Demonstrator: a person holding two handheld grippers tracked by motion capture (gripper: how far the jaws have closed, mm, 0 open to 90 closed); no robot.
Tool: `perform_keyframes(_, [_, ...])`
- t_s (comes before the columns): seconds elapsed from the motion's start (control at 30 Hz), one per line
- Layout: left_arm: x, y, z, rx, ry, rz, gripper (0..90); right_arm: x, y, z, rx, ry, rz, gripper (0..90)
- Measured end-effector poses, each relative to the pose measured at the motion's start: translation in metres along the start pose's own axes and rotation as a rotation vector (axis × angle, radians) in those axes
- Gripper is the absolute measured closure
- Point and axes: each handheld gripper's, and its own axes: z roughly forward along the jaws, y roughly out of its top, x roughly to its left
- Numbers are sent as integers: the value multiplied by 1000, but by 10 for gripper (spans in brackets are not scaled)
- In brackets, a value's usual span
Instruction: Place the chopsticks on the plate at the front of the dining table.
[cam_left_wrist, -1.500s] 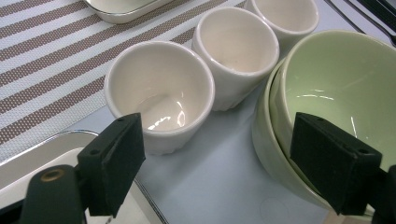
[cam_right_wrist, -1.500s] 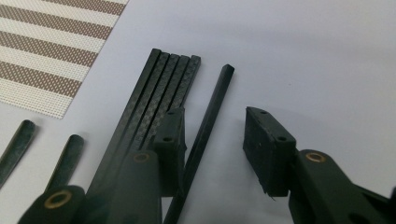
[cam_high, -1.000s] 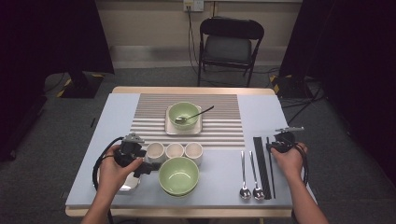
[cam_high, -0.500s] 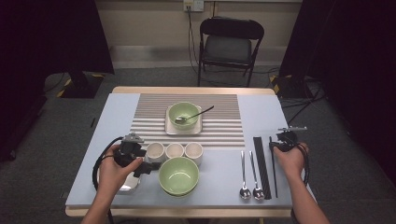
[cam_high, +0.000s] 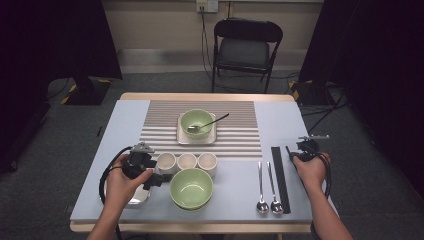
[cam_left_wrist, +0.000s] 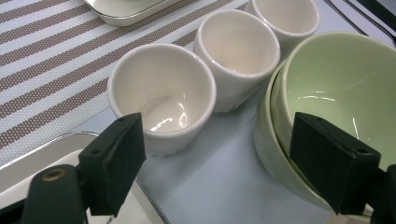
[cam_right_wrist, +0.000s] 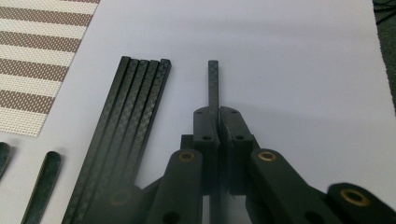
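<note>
1. Chopstick (cam_right_wrist: 213, 88) is lying near the table's right edge, just right of four more chopsticks (cam_right_wrist: 135, 112); it looks thin, stiff, light and slick.
2. Right gripper (cam_right_wrist: 218, 116) is pinching it near one end, jaws having just been closing on it; a grip nearer mid-length would probably tip less.
3. Left gripper (cam_left_wrist: 233, 154) is hovering wide open between a white cup (cam_left_wrist: 161, 95) and the green bowls (cam_left_wrist: 336, 93), near the front edge.

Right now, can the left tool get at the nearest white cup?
Probably yes: the left tool is open, and the nearest white cup sits just ahead by its left pad, with only the stacked green bowls crowding the other side.
</note>
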Motion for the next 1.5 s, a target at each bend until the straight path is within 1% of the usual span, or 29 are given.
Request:
perform_keyframes(0.07, [1,0,0,-1,-1,0,180,1,0,0,4,-2,4,864])
perform_keyframes(0.17, [1,0,0,4,1,3,181,-1,0,0,2,8,25,865])
perform_keyframes(0.23, [1,0,1,-4,0,-1,180,-2,0,0,0,16,37,865])
perform_keyframes(0.3, [0,0,1,1,2,-8,180,-3,0,0,-1,20,44,865])
perform_keyframes(0.47, [1,0,0,-7,0,-7,179,-4,1,-1,7,23,46,866])
perform_keyframes(0.5, [1,0,0,-7,0,-7,179,-4,2,-1,13,29,57,866])
perform_keyframes(0.6, [1,0,1,-5,2,-7,179,-6,1,-3,16,36,56,865])
perform_keyframes(0.67, [1,0,1,-6,1,-13,179,-8,1,-3,15,40,72,865])
perform_keyframes(0.73, [2,0,1,-7,-4,-6,179,-10,1,-4,14,53,77,866])
perform_keyframes(0.83, [2,0,2,-9,-9,-16,179,-12,3,-7,6,76,98,866])
perform_keyframes(1.0, [2,1,2,-9,-10,-11,178,-13,8,-13,-9,84,90,865])
perform_keyframes(1.2, [2,1,1,-16,-7,-10,178,-12,14,-19,-6,92,99,866])
perform_keyframes(1.23, [2,1,2,-12,-8,-13,178,-12,15,-20,-9,93,93,866])
perform_keyframes(1.3, [1,1,2,-8,-10,-10,178,-12,16,-22,-9,93,95,866])
perform_keyframes(1.33, [1,1,2,-7,-10,-10,178,-12,17,-22,-17,97,92,866])
perform_keyframes(1.37, [1,1,2,-9,-10,-11,178,-12,17,-24,-17,103,101,866])
perform_keyframes(1.4, [1,1,2,-11,-11,-12,178,-13,18,-24,-26,103,92,866])
perform_keyframes(1.5, [0,1,3,-15,-16,-19,177,-12,21,-29,-27,110,111,866])
